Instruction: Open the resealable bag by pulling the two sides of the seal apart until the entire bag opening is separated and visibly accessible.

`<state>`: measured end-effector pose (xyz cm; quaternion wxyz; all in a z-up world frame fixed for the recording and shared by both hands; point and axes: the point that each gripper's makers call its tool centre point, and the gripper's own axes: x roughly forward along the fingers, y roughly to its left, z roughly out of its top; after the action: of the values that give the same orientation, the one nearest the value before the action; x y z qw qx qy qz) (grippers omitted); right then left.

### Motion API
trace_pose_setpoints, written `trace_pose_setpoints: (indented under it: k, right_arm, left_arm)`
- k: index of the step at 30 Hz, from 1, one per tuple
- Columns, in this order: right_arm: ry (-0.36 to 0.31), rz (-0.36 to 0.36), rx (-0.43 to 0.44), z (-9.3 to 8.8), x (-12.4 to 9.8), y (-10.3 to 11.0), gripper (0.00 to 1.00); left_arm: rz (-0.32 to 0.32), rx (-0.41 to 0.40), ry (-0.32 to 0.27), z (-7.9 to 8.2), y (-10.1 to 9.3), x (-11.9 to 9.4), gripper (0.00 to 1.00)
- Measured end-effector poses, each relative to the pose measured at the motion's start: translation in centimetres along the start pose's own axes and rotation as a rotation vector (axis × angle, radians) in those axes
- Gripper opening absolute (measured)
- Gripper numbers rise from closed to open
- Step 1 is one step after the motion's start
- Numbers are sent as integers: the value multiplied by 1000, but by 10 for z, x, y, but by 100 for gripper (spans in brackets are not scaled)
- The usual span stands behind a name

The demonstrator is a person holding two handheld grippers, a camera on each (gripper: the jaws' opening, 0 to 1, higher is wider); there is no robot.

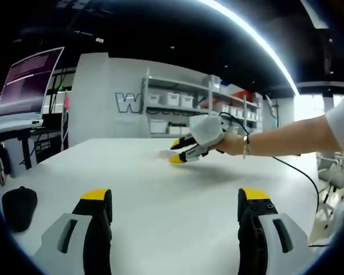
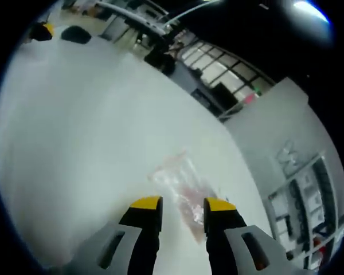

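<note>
Bag: the resealable bag [image 2: 178, 186] lay flat on the white counter [image 2: 74, 143], clear with a pinkish tint, just ahead of your right claw's tips; in the left gripper view it was a faint pale patch [image 1: 167, 153] beside that same claw.
Seal: I could not tell which edge carried it, nor whether any of it was parted; judged from the flat lie, the opening was not yet begun.
Right claw: your right claw [image 2: 182, 205] had its jaws a narrow gap apart and held nothing, poised low over the near end of the bag; seen from the left gripper view [image 1: 183, 152], your hand [image 1: 209, 133] carried it out over the far part of the counter.
Left claw: your left claw [image 1: 175, 200] stood wide open and empty, well apart from the bag.
Step in hand: you were reaching for a first grip. To do it well, you needed to take one film layer only at the lip, not both; pinching both would have kept the seal closed.
Left claw's part: you needed to bring it in to catch the opposite lip, then pull apart evenly.
Surroundings: a dark rounded object [image 1: 19, 207] sat at the counter's near left corner.
</note>
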<state>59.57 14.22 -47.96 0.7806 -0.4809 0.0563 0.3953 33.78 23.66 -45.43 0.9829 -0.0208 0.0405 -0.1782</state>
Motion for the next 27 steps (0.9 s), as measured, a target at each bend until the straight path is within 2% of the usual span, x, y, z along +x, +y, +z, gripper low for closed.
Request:
trace_pose_setpoints:
  k: [27]
  right_arm:
    - [7, -7, -28, -3, 13, -5, 25]
  left_arm:
    - [9, -6, -6, 1, 5, -1, 89]
